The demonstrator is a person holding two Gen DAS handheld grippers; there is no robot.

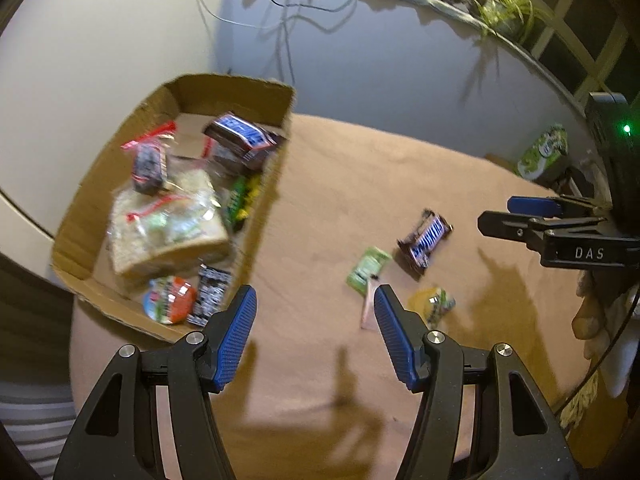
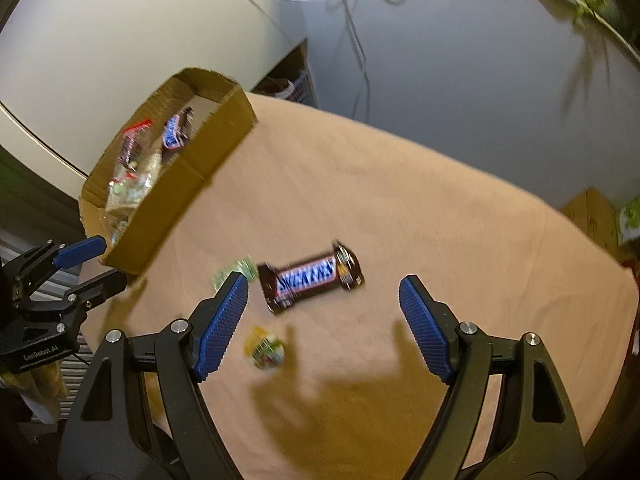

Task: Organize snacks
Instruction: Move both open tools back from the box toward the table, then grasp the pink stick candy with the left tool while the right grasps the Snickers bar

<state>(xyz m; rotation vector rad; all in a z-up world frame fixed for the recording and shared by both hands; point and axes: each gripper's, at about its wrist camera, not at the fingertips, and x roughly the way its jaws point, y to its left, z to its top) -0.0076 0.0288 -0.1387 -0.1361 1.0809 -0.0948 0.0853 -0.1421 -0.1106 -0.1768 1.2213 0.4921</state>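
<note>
cardboard box [image 1: 256, 216]; three snacks [image 2: 310, 278] outside.

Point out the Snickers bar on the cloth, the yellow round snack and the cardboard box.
Snickers bar [image 2: 310, 278]: right wrist view, on the blue lettering mid-wrapper.
Yellow round snack [image 2: 266, 348]: right wrist view, on its top face.
Cardboard box [image 1: 262, 196]: left wrist view, on the outer side wall.

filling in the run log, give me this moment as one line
left gripper: open, empty | right gripper: open, above Snickers bar | loose on table: green packet, yellow cup | cardboard box: partly filled
</note>
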